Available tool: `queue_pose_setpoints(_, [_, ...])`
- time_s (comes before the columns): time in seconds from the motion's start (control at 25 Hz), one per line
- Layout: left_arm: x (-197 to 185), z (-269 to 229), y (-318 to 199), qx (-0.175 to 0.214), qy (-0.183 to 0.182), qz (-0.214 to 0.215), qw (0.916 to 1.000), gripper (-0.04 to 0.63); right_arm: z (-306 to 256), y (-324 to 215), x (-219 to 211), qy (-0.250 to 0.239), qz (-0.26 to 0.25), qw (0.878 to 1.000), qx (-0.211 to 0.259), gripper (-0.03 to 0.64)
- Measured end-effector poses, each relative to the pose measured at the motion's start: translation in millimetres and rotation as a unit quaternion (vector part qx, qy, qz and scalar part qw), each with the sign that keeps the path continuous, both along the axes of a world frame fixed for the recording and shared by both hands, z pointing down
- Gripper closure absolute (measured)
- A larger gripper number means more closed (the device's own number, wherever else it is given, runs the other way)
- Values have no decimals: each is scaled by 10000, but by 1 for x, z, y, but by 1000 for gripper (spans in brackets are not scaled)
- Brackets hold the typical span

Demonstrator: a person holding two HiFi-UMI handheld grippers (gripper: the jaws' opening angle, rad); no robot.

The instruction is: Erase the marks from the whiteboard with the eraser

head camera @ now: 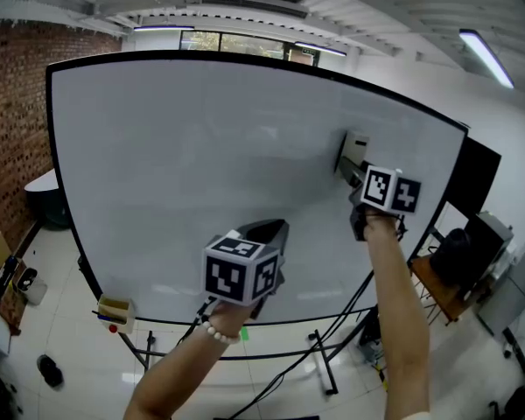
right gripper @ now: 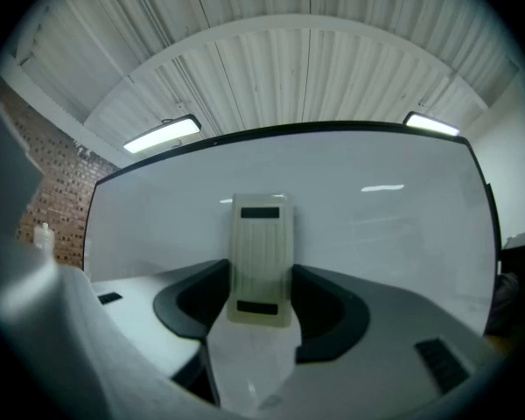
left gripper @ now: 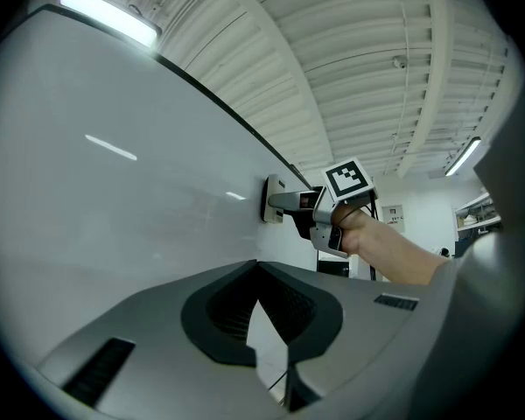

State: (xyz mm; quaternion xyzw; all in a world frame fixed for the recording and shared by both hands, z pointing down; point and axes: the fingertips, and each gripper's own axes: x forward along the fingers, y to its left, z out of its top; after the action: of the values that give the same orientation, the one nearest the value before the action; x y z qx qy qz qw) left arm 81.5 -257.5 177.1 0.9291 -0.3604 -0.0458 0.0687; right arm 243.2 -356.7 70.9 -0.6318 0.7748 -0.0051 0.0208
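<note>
Right gripper (right gripper: 261, 303) jaws clamped on the eraser (right gripper: 262, 256), one jaw on each long side. The eraser is a pale ribbed block with a dark strip at each end, standing upright between the jaws, far face pressed flat on the whiteboard (right gripper: 381, 226). Left gripper (left gripper: 259, 278) jaws drawn together, tips meeting, nothing between them; only a thin wedge of light shows below the tips. In the head view the eraser sits at about 2 o'clock from the board's centre, near the right edge, and the right hand (head camera: 378, 226) comes up to it from 6 o'clock under the marker cube (head camera: 391, 191). The left gripper hangs low in front of the board at about 5 o'clock from centre, close to the surface; can't tell if it touches. Its marker cube (head camera: 241, 269) faces the camera, with a bead bracelet (head camera: 217, 332) on the wrist behind it. The two grippers are well apart. The board surface reads as plain white with light streaks, inside a black frame. At the board's 7 o'clock corner a small box (head camera: 115, 309) rests on the bottom ledge. Black stand legs (head camera: 322, 361) lie at 6 o'clock under the board, a brick wall (head camera: 13, 129) at 9 o'clock, and ceiling strip lights (head camera: 486, 55) at 1 o'clock.
</note>
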Motion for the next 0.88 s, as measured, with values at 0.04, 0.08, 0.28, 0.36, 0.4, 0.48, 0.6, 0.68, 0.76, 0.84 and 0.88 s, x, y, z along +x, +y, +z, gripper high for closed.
queue_pose_setpoints(0.04, [-4, 1, 0, -15, 5, -18, 10000, 607, 1, 0, -8, -43, -20, 10000, -9, 365])
queue_pose_setpoints(0.08, [-8, 1, 0, -39, 17, -41, 10000, 607, 1, 0, -16, -75, -20, 10000, -12, 366])
queue_pose_setpoints(0.28, [-20, 3, -4, -163, 138, -247, 9995, 607, 0, 4, -43, 85, 70, 9999, -8, 367])
queue_pose_setpoints(0.36, [-22, 6, -5, -234, 189, -309, 9991, 607, 1, 5, -52, 92, 29, 10000, -17, 367])
queue_pose_setpoints(0.4, [-24, 7, -6, -254, 198, -333, 9989, 607, 2, 5, -58, 93, 12, 10000, 3, 367])
queue_pose_setpoints(0.48, [-27, 11, -7, -289, 230, -356, 9987, 607, 2, 5, -69, 180, 49, 9998, 62, 367])
queue_pose_setpoints(0.6, [-38, 15, -9, -316, 298, -402, 9982, 607, 3, 6, -88, 328, 102, 9993, 127, 367])
queue_pose_setpoints(0.68, [-52, 16, -11, -310, 334, -427, 9980, 607, 5, 7, -105, 382, 43, 9992, 121, 367])
queue_pose_setpoints(0.76, [-69, 15, -11, -288, 363, -419, 9980, 607, 7, 7, -126, 445, -3, 9990, 89, 367])
queue_pose_setpoints(0.84, [-88, 13, -12, -258, 375, -409, 9981, 607, 8, 6, -146, 463, -10, 9989, 65, 367])
queue_pose_setpoints(0.88, [-99, 13, -13, -256, 371, -402, 9982, 607, 8, 6, -156, 440, -9, 9990, 55, 367])
